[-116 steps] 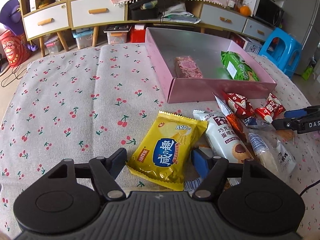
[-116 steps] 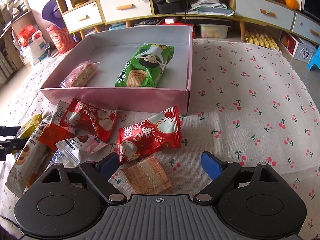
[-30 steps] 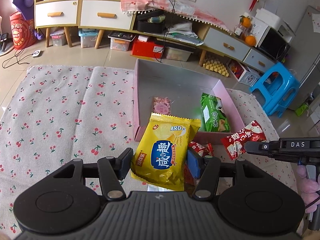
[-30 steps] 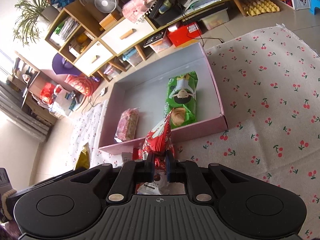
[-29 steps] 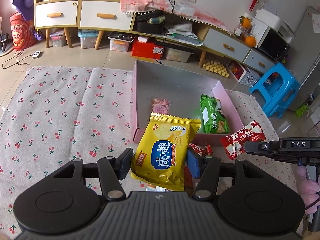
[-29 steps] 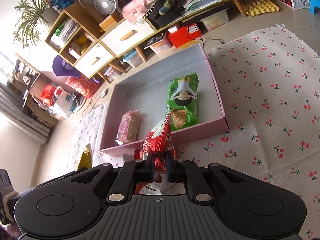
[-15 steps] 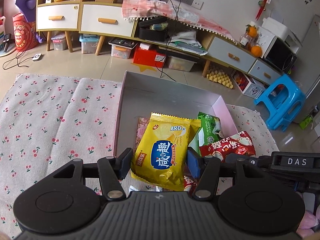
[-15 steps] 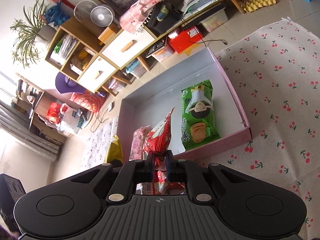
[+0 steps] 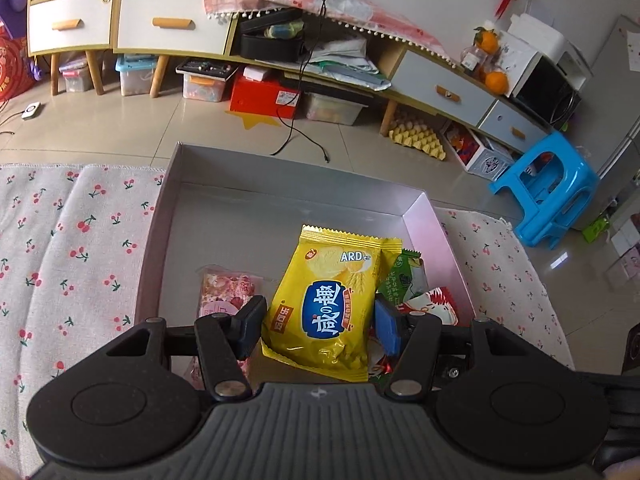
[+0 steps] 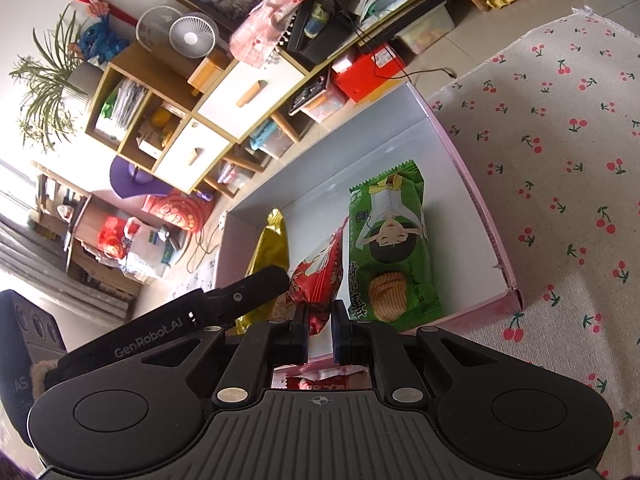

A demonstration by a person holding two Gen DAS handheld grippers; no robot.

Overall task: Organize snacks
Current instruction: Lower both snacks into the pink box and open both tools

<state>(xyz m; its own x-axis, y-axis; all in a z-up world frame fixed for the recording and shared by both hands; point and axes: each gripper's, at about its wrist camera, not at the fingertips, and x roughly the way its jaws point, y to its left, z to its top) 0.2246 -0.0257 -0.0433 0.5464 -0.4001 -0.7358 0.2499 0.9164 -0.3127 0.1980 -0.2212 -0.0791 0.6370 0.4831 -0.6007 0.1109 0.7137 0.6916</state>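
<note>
My left gripper (image 9: 318,320) is shut on a yellow snack packet (image 9: 330,300) and holds it over the pink box (image 9: 448,248). Beneath it in the box lie a pink wrapped snack (image 9: 224,292) and a green packet (image 9: 400,276). My right gripper (image 10: 320,330) is shut on a red snack packet (image 10: 318,276), held edge-up above the near part of the pink box (image 10: 496,248), beside the green packet (image 10: 394,248). The left gripper's finger (image 10: 236,300) and the yellow packet (image 10: 270,256) show to the left in the right wrist view. The red packet (image 9: 430,306) peeks out by my left gripper's right finger.
The box rests on a cherry-print cloth (image 9: 80,248) that covers the table. More red wrappers (image 10: 328,378) lie on the cloth just under my right gripper. Beyond the table's far edge are the floor, low cabinets (image 9: 168,24) and a blue stool (image 9: 548,188).
Both grippers have carried their packets forward, from in front of the box's near wall to over its inside. The right gripper has rolled a little.
</note>
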